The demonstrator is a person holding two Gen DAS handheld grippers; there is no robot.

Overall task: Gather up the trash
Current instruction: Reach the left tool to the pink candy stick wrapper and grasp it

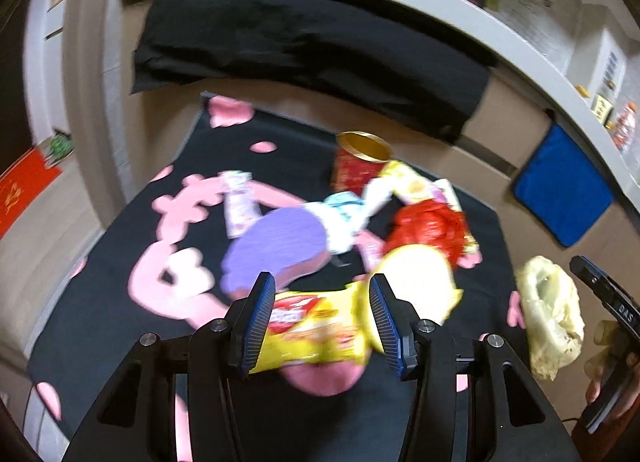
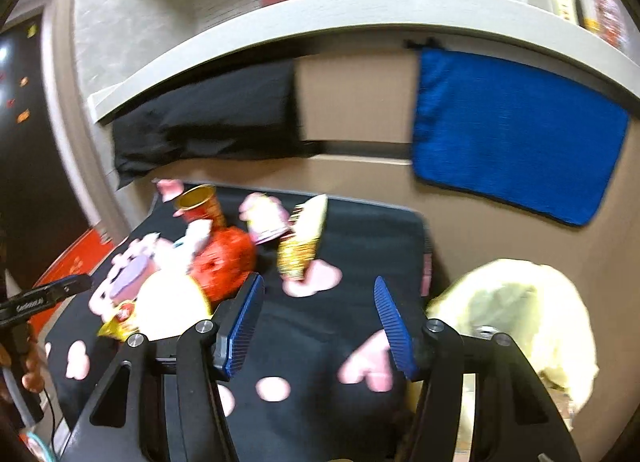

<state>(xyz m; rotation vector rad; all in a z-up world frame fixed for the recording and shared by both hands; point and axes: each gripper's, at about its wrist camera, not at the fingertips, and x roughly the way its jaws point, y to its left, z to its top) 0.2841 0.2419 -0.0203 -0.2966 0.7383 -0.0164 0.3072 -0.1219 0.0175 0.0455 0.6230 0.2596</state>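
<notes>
A black mat (image 1: 120, 302) with pink cartoon shapes lies on the floor, strewn with wrappers. The left gripper (image 1: 322, 316) pinches a crumpled yellow snack packet (image 1: 320, 332) with a red logo between its blue pads. The right gripper (image 2: 320, 326) stands spread with nothing in it, beside a pale yellowish bag (image 2: 516, 314).

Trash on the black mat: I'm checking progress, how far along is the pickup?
Early. Nothing can be seen inside the pale bag beside the mat. In hand: the left gripper has a yellow snack wrapper between its fingers. The right gripper is open and empty. Left: a red tube can, red crumpled wrapper, purple packet and other wrappers remain piled.
</notes>
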